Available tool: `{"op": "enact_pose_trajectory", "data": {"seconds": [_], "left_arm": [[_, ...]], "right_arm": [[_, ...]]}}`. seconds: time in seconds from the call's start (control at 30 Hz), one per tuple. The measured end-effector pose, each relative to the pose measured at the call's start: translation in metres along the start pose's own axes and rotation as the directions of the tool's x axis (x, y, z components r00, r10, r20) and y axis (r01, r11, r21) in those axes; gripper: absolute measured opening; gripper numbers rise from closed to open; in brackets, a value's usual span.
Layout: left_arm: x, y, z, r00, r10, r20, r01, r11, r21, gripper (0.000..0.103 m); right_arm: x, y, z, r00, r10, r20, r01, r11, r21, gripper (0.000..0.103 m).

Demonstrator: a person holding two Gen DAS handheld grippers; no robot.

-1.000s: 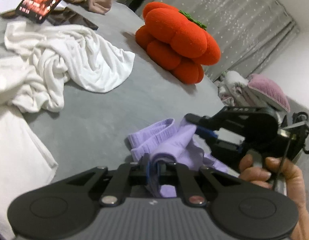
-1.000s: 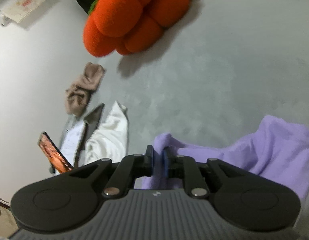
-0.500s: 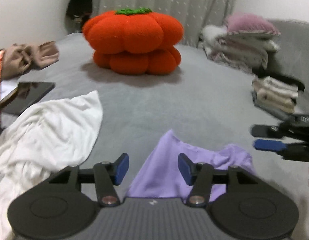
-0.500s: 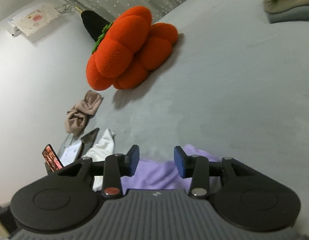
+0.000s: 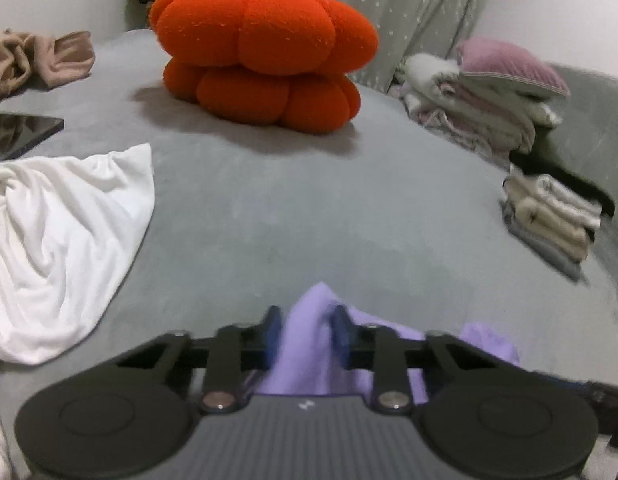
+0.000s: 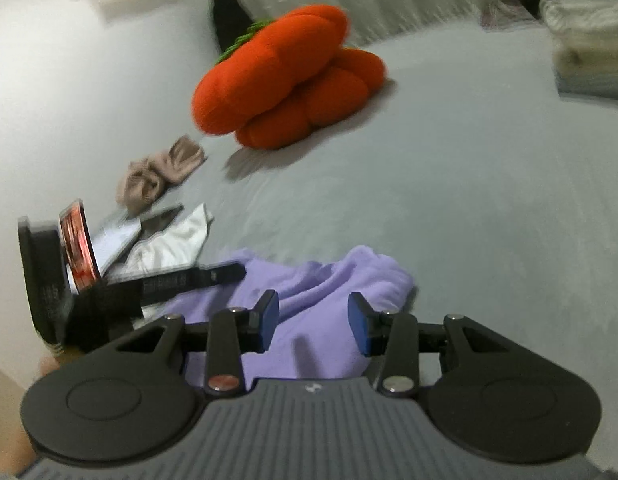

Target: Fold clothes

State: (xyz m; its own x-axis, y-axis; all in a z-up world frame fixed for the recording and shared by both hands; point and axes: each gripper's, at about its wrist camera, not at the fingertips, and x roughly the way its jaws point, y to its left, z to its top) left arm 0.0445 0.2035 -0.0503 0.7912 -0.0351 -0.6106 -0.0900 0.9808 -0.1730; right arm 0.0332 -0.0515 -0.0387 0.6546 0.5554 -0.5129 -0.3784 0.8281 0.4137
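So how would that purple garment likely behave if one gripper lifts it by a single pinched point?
The purple garment would probably go floppy: it already lies in soft folds on the grey bed. It looks thin and light, so it should lift easily but droop below the pinch. The left gripper has a peak of it bunched between its jaws, so it seems to gather rather than slip.

Grey bed [image 5: 309,208] carries lilac garment [image 5: 309,344], white cloth [image 5: 65,248], orange pumpkin cushion [image 5: 265,52] (folded stacks [image 5: 549,216] at right).

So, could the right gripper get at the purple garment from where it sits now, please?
Probably yes: the right gripper is open directly over the purple garment, with nothing between. The left gripper straddles another fold, off to the side.
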Motion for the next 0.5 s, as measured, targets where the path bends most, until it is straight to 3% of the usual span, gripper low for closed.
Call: {"op": "enact_pose_trajectory", "data": {"seconds": [0.17, 0.2, 0.27, 0.33, 0.43, 0.5], "left_arm": [[0.008, 0.009, -0.002, 1.0, 0.01, 0.008, -0.009, 0.997, -0.079, 0.007], [0.008, 0.01, -0.002, 1.0, 0.023, 0.007, -0.023, 0.997, -0.077, 0.002], [0.006, 0.01, -0.002, 0.998, 0.066, 0.002, -0.066, 0.997, -0.052, 0.003], [-0.002, 0.017, 0.001, 0.999, 0.053, 0.007, -0.052, 0.996, -0.079, 0.003], [-0.02, 0.023, 0.006, 0.998, -0.004, 0.063, 0.01, 0.996, -0.092, 0.011], [-0.03, 0.021, 0.008, 0.993, -0.062, 0.098, 0.068, 0.996, -0.054, 0.03]], "right_arm": [[0.023, 0.015, -0.015, 0.994, -0.102, -0.025, 0.095, 0.975, -0.2, 0.043], [0.027, 0.011, -0.019, 0.992, -0.122, -0.032, 0.112, 0.972, -0.207, 0.043], [0.029, 0.007, -0.022, 0.992, -0.121, -0.025, 0.114, 0.973, -0.203, 0.043], [0.027, 0.008, -0.019, 0.992, -0.123, -0.021, 0.116, 0.971, -0.209, 0.043], [0.02, 0.013, -0.016, 0.992, -0.123, 0.012, 0.123, 0.966, -0.229, 0.043], [0.017, 0.016, -0.013, 0.993, -0.114, 0.034, 0.119, 0.964, -0.239, 0.043]]}}
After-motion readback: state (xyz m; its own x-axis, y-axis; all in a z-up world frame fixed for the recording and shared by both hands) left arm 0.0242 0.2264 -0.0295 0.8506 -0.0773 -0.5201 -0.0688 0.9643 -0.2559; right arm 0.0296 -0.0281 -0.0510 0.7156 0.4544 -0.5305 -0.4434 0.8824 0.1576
